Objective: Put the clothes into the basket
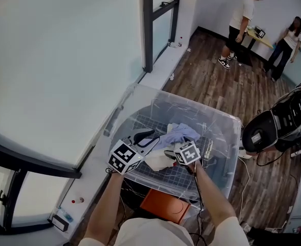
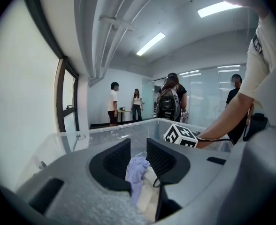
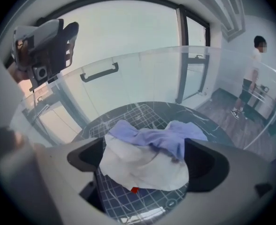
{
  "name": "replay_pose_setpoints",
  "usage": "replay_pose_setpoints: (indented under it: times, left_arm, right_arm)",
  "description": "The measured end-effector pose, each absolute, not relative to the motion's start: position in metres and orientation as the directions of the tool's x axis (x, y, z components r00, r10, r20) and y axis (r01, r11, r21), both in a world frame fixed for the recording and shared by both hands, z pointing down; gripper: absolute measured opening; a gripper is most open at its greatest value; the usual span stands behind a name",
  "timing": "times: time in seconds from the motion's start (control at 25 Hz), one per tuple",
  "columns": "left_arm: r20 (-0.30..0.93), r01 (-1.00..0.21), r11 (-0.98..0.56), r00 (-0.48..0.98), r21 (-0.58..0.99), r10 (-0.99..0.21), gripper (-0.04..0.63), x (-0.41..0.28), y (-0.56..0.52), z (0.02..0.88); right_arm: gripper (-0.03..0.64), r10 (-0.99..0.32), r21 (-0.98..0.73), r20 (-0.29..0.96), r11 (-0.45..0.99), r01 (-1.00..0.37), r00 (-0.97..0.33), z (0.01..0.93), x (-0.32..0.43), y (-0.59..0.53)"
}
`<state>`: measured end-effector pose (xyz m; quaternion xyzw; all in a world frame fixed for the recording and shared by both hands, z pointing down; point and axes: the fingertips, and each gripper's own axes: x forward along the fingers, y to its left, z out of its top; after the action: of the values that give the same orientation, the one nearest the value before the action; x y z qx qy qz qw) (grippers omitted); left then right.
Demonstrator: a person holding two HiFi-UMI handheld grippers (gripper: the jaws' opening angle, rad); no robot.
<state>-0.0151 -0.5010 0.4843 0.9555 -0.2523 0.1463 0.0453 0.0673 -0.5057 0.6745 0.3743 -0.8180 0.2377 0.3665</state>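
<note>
Wood floor [image 1: 212, 88] surrounds basket [image 1: 231, 137] where left gripper [image 2: 138, 145] grips clothes [image 3: 145, 161].

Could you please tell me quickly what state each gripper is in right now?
Left gripper: closed on the lavender and white clothes.
Right gripper: open, the same clothes between its wide jaws.

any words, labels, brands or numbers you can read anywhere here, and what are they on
No text can be read in any view.
Marker cubes: black-and-white square patterns only, no letters.
Red tag on the clothes: too small to read.
Marks on the floor of the basket: blurred.
</note>
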Motion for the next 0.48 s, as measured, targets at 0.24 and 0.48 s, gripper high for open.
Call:
replay_pose_setpoints:
  times: [0.24, 0.48]
  left_arm:
    - [0.296, -0.497, -0.867, 0.833, 0.028, -0.468, 0.115, -0.015, -0.507, 0.488]
    - [0.299, -0.492, -0.87, 0.835, 0.033, -0.462, 0.115, -0.015, -0.507, 0.49]
  right_arm:
    - [0.502, -0.513, -0.093, 0.727, 0.584, -0.806, -0.456, 0.657, 0.072, -0.525]
    - [0.38, -0.62, -0.043, 0.646, 0.553, -0.832, -0.445, 0.627, 0.074, -0.544]
